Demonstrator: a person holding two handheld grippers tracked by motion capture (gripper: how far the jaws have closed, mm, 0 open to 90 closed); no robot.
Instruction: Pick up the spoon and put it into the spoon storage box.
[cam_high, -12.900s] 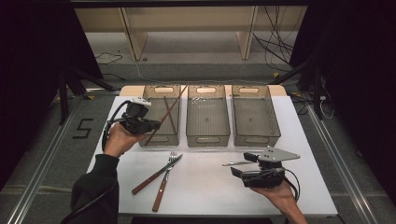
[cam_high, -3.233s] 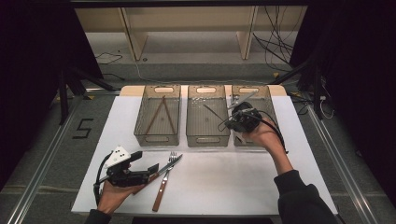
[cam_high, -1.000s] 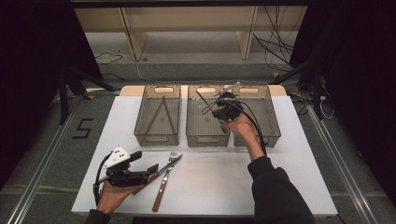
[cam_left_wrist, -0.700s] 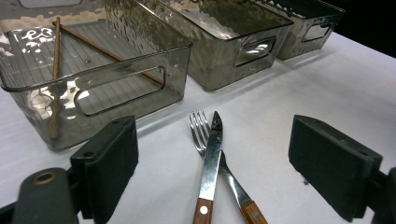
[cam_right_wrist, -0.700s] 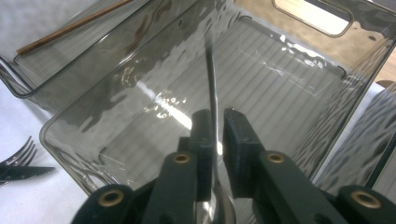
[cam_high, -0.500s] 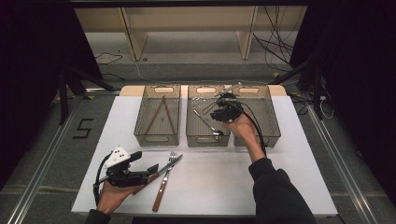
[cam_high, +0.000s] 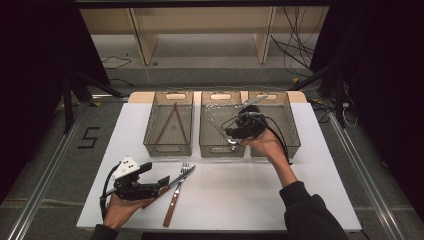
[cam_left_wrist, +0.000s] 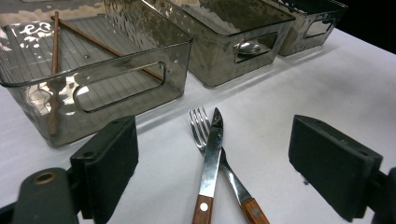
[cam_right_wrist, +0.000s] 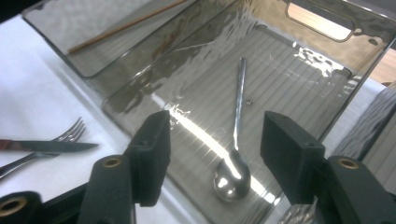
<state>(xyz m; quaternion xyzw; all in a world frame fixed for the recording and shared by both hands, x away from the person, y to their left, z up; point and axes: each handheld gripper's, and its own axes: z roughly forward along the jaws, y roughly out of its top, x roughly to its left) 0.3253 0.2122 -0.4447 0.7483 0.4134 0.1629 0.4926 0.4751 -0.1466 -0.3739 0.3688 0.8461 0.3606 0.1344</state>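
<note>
A metal spoon (cam_right_wrist: 237, 135) lies flat on the floor of the middle clear bin (cam_high: 221, 151), also visible as the spoon (cam_high: 220, 131) from above. My right gripper (cam_right_wrist: 217, 122) hovers over it. Its jaws have just been opening and stand apart, with the spoon lying below them untouched. From above, the right gripper (cam_high: 232, 134) sits over the divide between the middle and right bins. My left gripper (cam_left_wrist: 212, 135) rests open near the table's front, facing a knife (cam_left_wrist: 211, 154) laid across a fork (cam_left_wrist: 200, 122). From above, the left gripper (cam_high: 156, 175) is just left of the knife (cam_high: 186, 173) and fork (cam_high: 172, 205).
The left bin (cam_high: 168, 150) holds two wooden chopsticks (cam_high: 170, 122). The right bin (cam_high: 290, 127) stands beside the right hand. A white mat (cam_high: 240, 200) covers the table, with bare surface at front right. Shelving and cables lie beyond the far edge.
The right gripper's jaws have parted and the spoon has dropped from them onto the middle bin's floor. The right hand drew slightly back toward the person. The left hand stayed put.
</note>
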